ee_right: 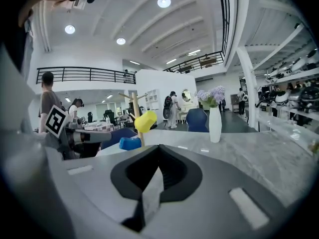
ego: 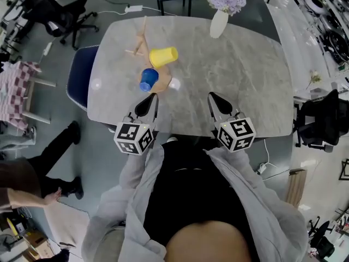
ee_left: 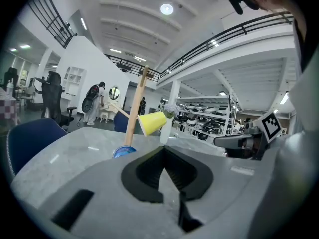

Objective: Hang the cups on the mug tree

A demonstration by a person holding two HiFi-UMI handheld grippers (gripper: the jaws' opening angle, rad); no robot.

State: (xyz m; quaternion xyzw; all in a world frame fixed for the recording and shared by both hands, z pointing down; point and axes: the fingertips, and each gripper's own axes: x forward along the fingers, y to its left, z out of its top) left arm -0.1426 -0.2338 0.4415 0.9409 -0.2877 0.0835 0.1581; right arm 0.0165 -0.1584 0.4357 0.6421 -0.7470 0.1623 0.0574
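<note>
- Left tool (ego: 152, 97): jaws together, nothing between them. It sits over the near edge of the desk (ego: 245, 91) and points toward the far side.
- Right tool (ego: 211, 96): jaws fully closed and empty. It is level with the left tool and well apart from it, also over the near edge.
- Mug tree (ego: 143, 40): wooden, stands upright on the left half of the desk, beyond my left tool.
- Yellow cup (ego: 163, 56): hangs tilted on a peg on the right side of the tree, clear of the desk.
- Blue cup (ego: 148, 79): on its side, low down beside the tree's pole near its foot. I cannot tell whether it rests on a low peg or on the desk.
- Small white object (ego: 174, 84): on the desk just right of the tree's foot, too small to identify.
- White vase (ego: 218, 24): holds lilac flowers, at the far edge and well apart from the tree.
- Blue chair (ego: 79, 75): at the left edge of the desk.
</note>
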